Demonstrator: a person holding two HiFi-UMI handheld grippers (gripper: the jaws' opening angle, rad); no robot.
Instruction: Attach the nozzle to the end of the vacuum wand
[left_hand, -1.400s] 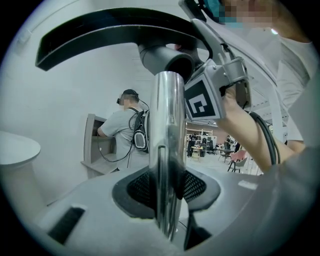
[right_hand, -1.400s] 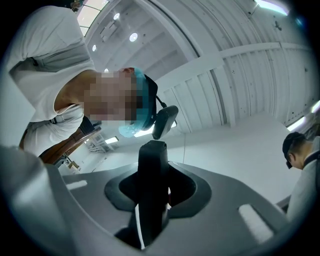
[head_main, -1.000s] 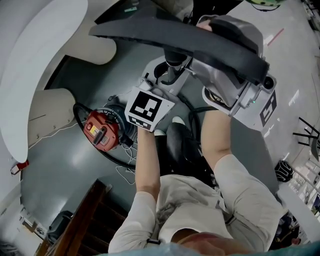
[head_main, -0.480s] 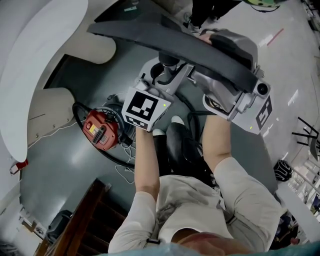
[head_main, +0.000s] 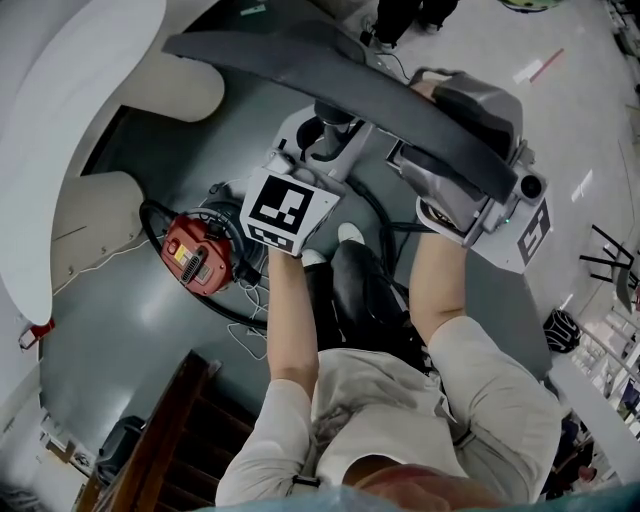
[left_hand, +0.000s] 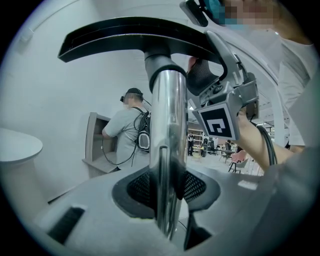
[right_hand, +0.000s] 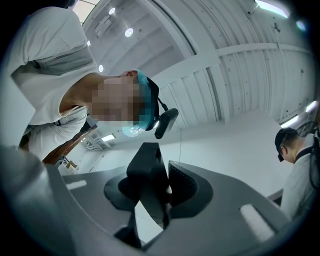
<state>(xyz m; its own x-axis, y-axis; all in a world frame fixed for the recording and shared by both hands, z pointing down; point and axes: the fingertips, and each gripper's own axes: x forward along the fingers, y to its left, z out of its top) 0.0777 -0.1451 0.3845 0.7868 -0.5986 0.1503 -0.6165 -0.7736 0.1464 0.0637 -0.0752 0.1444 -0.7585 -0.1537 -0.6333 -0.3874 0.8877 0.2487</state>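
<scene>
My left gripper (left_hand: 167, 187) has its jaws drawn in narrowly on the shiny metal vacuum wand (left_hand: 169, 115), which rises straight out from between them. The wide dark nozzle (left_hand: 135, 35) sits across the wand's far end, beyond those jaws. My right gripper (right_hand: 161, 187) holds a dark edge of the nozzle, a wedge of it standing between its jaws. In the head view, the right jaws sit to the right of the left ones. A red vacuum body (head_main: 195, 255) lies on the floor (head_main: 150, 330), below and left of my left jaws.
</scene>
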